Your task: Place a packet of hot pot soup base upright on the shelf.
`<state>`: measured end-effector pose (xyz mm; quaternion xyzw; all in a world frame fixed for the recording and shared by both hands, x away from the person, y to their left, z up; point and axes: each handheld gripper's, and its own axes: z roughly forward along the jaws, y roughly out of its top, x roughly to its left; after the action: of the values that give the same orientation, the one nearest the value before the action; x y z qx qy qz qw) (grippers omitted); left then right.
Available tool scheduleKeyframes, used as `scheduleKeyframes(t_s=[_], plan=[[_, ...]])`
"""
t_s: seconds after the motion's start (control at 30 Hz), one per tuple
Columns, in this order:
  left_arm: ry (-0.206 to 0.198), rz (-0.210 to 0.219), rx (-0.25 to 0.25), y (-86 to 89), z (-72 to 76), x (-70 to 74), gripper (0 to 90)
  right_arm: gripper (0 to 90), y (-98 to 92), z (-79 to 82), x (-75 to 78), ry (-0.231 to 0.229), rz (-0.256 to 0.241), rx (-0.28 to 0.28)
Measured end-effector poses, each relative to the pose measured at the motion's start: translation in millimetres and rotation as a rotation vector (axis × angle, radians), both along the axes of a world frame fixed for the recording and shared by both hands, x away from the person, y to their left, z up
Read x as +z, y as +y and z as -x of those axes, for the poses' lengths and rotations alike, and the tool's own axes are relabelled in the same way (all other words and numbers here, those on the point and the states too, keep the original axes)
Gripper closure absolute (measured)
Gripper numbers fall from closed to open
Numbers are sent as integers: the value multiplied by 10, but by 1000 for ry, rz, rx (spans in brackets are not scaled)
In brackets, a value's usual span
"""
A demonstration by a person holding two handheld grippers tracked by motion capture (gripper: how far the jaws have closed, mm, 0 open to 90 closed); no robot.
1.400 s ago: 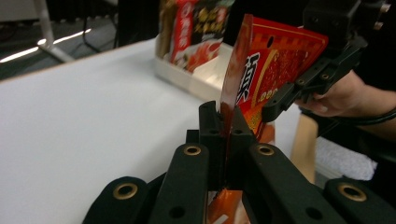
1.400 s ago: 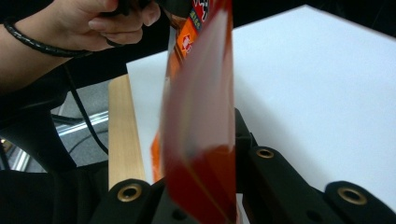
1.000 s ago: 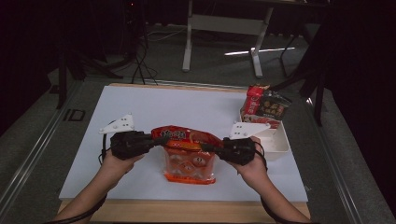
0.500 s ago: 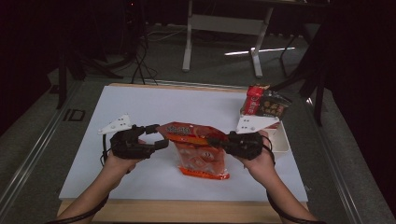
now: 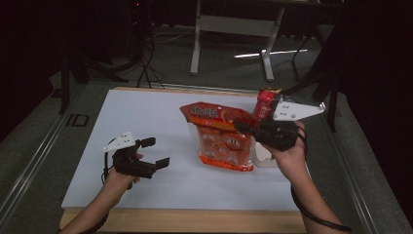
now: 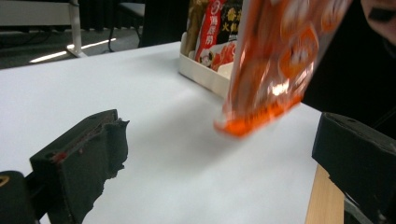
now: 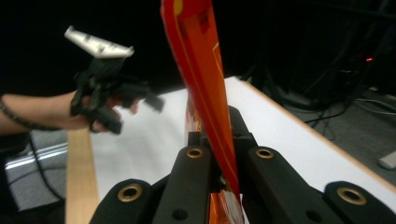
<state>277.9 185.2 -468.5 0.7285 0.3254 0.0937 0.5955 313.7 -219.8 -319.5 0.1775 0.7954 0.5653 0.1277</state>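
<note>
We hold the snack bag (image 5: 220, 137) by its top with the right gripper (image 5: 242, 127), hanging at 3 o'clock above the table (image 5: 146, 122); left gripper (image 5: 155, 152) gapes empty. Move it steadily toward the tray (image 6: 205, 77).

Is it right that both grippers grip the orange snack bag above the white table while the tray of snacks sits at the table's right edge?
Not quite: the right gripper alone grips the orange snack bag. The high view shows the left gripper open and apart from it. The rest holds.
</note>
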Motion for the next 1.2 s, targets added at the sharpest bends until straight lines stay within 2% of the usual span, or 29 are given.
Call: scheduleKeyframes(t_s=[0.13,0.4,0.53,0.6,0.67,0.73,0.83,1.03,1.07,1.2], plan=[[3,-27,26,39,46,-79,5,900,-153,-63,124,-18,-17,-45],[35,-41,50,97,123,-243,0,900,-489,-203,311,-42,-36,-142],[58,-33,52,124,134,-308,0,900,-659,-262,361,-49,-45,-181],[57,-27,60,138,141,-320,0,900,-744,-285,368,-49,-50,-197],[54,-25,59,152,143,-323,0,900,-821,-304,356,-50,-52,-215],[28,-25,68,158,157,-330,0,900,-899,-326,320,-45,-58,-237],[-2,-55,71,152,167,-343,0,900,-1020,-360,245,-31,-69,-263],[4,-51,74,158,150,-379,0,900,-1211,-429,111,-6,-85,-308],[1,-48,75,163,146,-384,0,900,-1268,-454,49,2,-85,-325],[2,-48,71,167,140,-385,0,900,-1334,-492,-36,19,-92,-338]])
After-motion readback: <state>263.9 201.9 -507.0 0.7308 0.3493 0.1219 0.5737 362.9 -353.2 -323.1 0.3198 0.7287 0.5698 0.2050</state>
